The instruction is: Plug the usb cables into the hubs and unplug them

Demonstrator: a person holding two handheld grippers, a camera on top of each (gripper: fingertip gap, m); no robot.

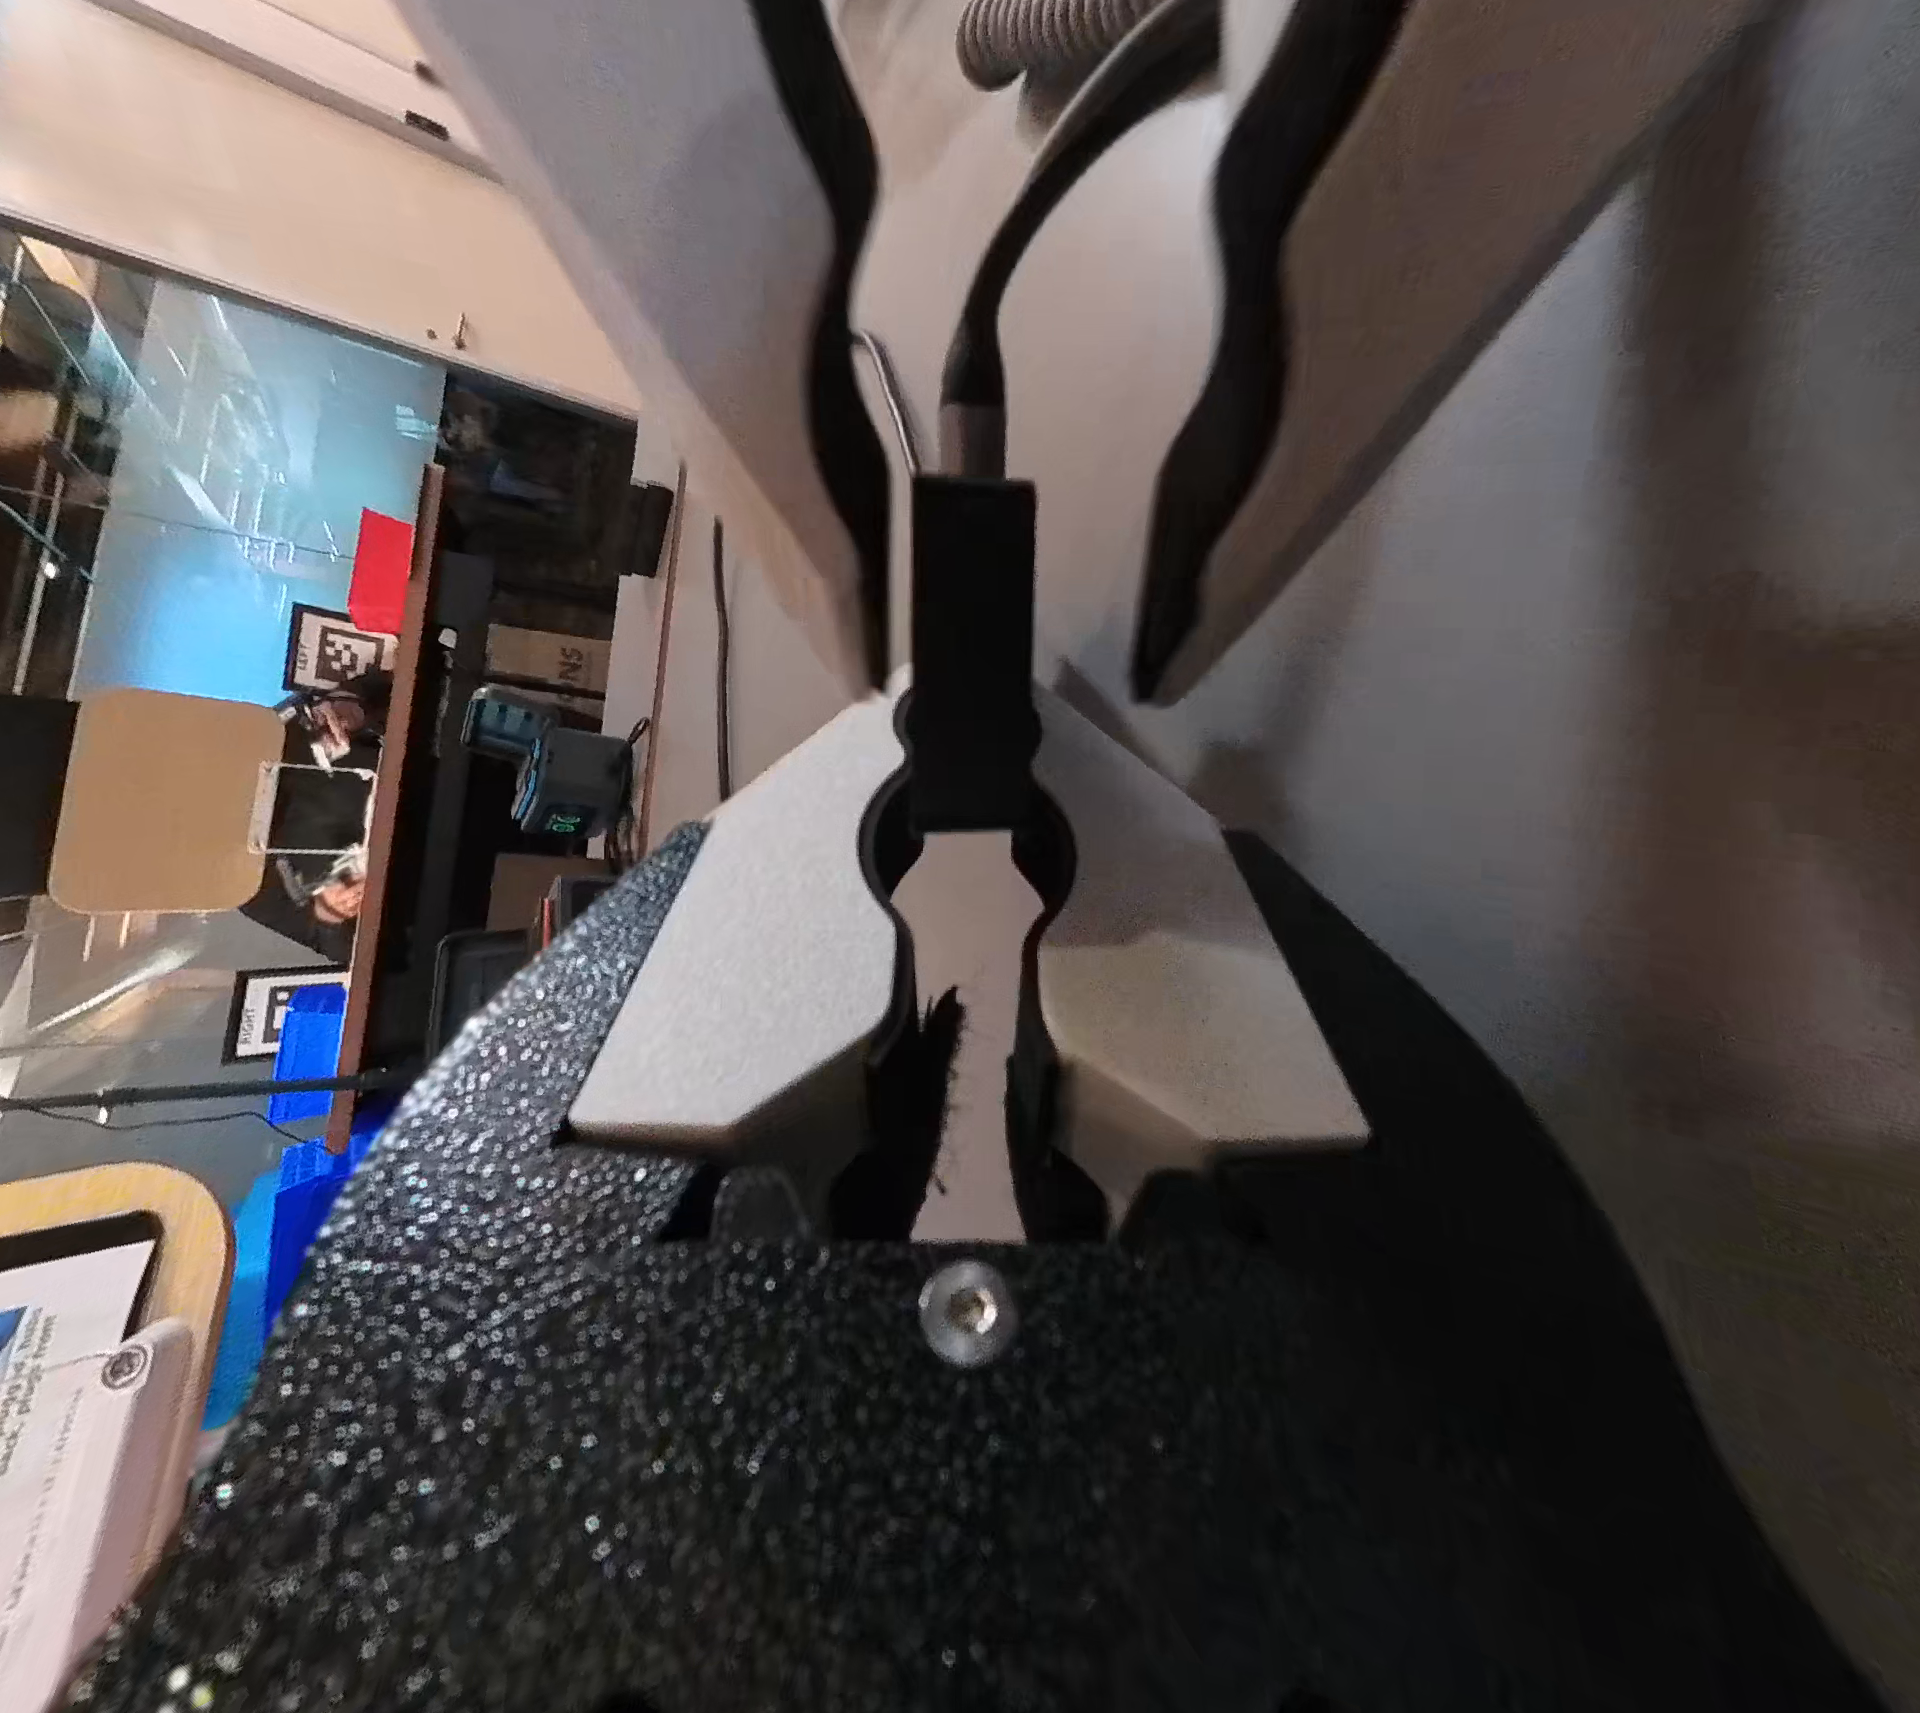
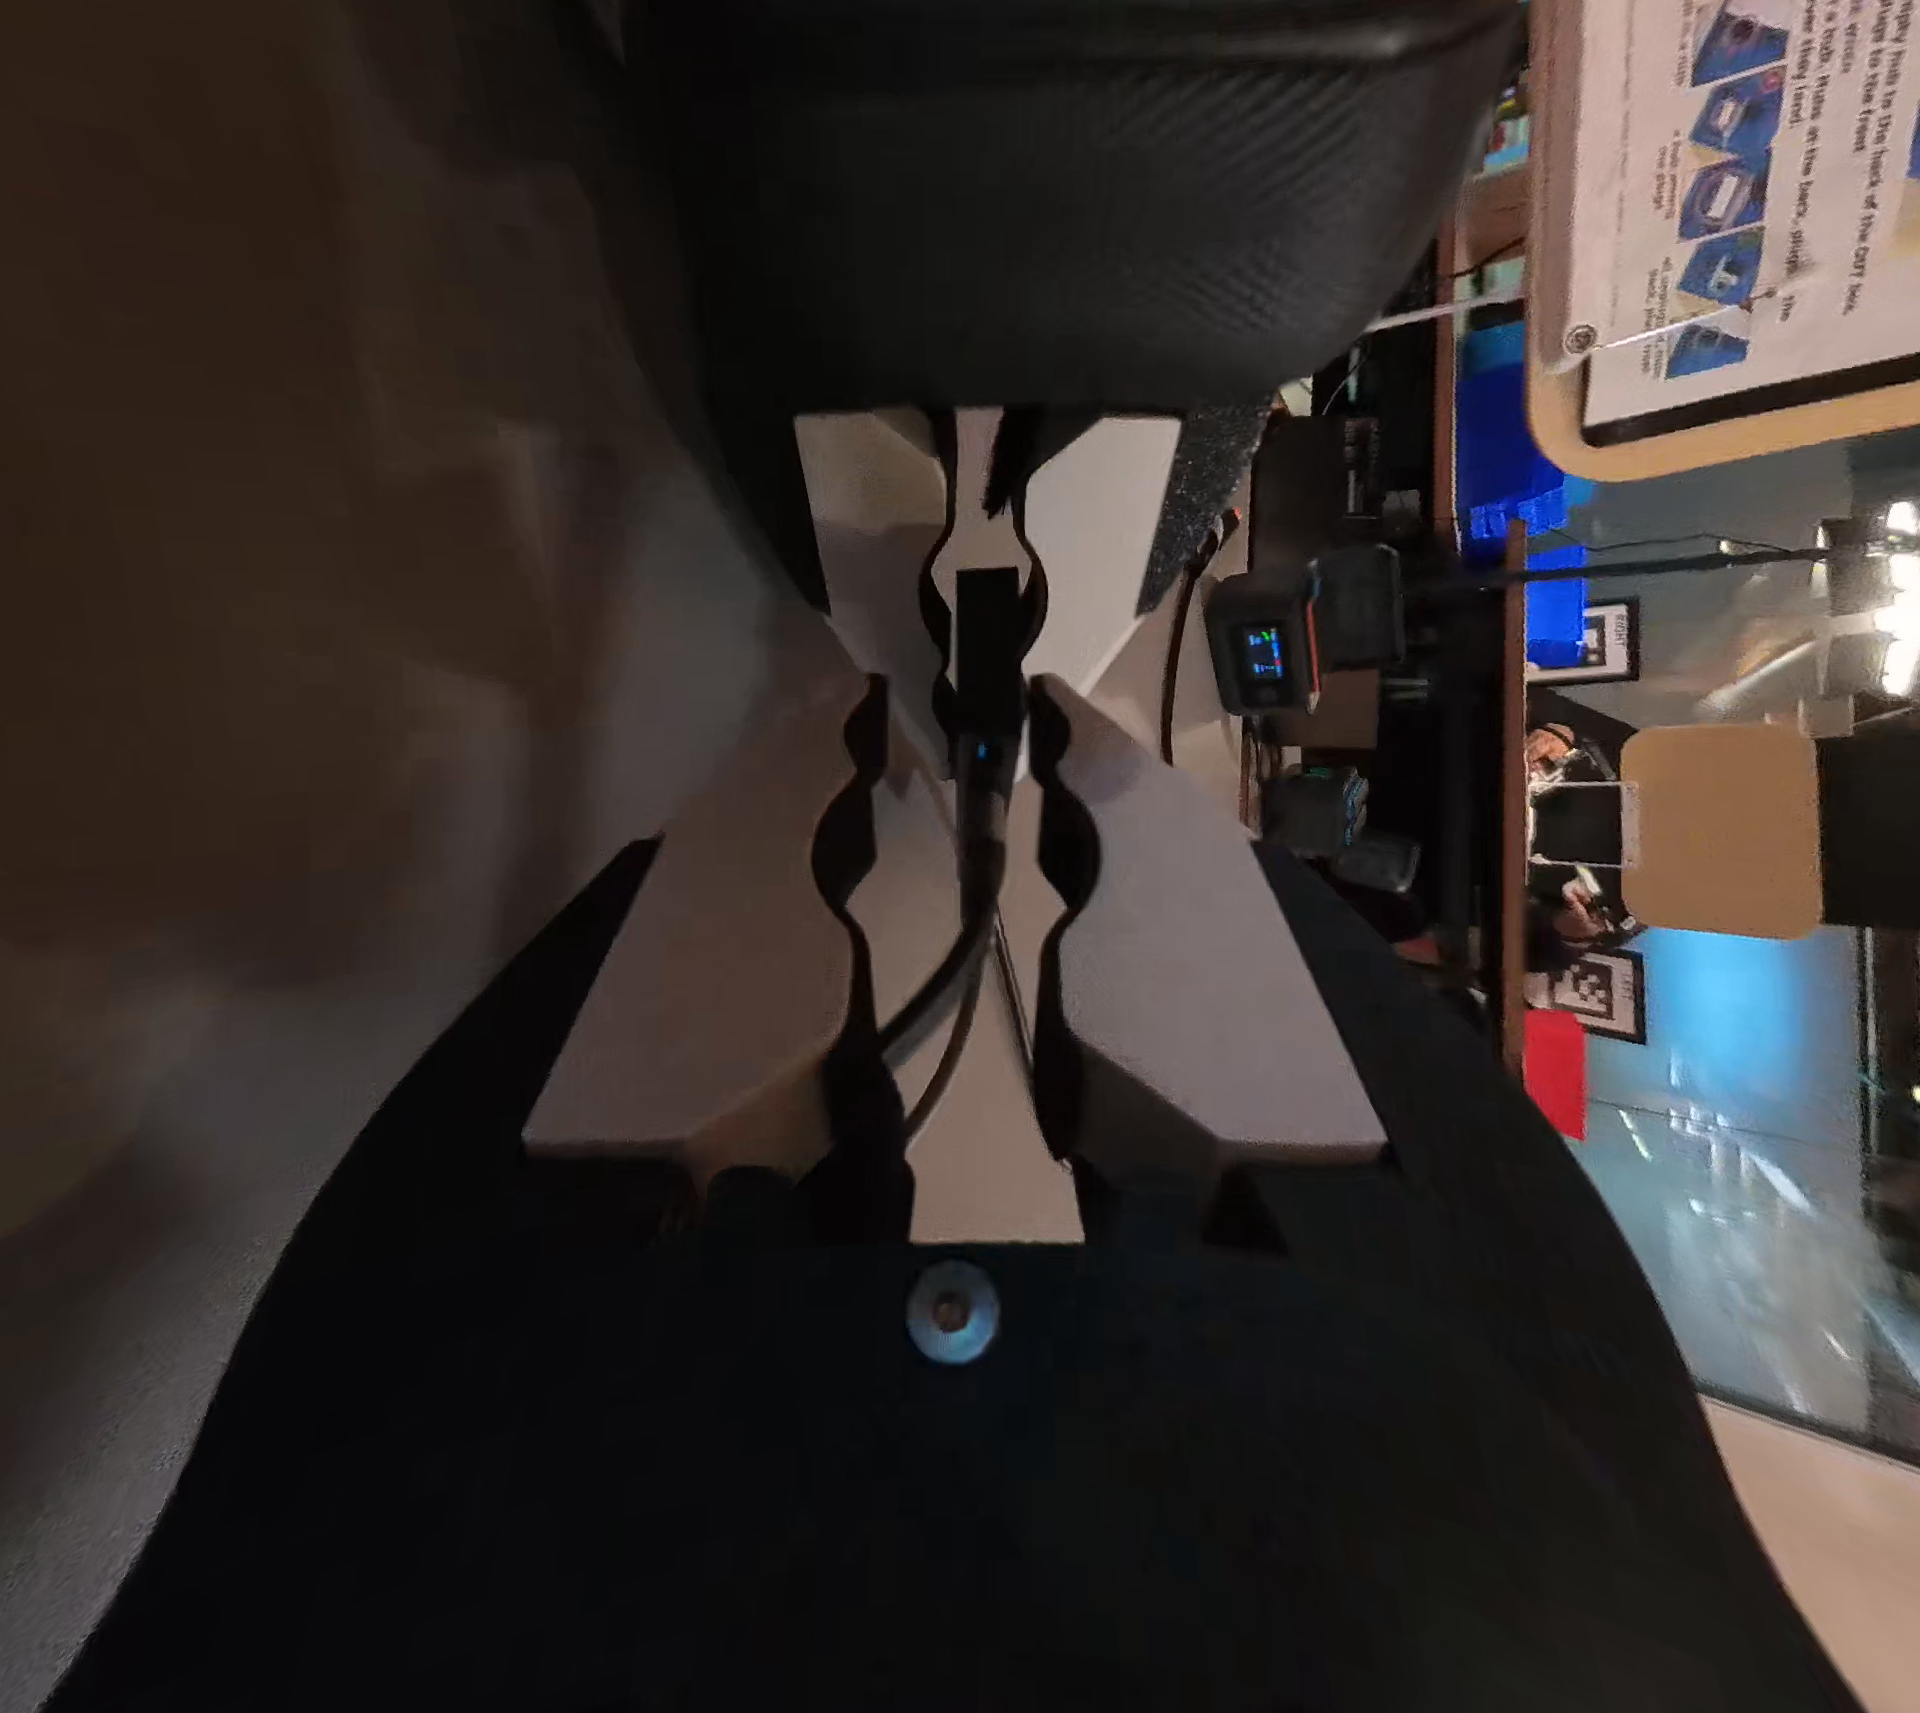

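Note:
My left gripper is shut on a slim black USB hub, which sticks out forward past its fingertips. A grey plug on a dark cable butts against the hub's far end and looks seated in it. My right gripper comes in from the opposite side, with its jaws spread on either side of the plug and not touching it. In the right wrist view, the right gripper straddles the plug, which shows a small blue light. The hub sits beyond it in the left gripper.
A ribbed grey hose and a thin metal wire lie behind the cable. A small camera on a stand is off to the side. An instruction sheet on a board and blue bins are nearby.

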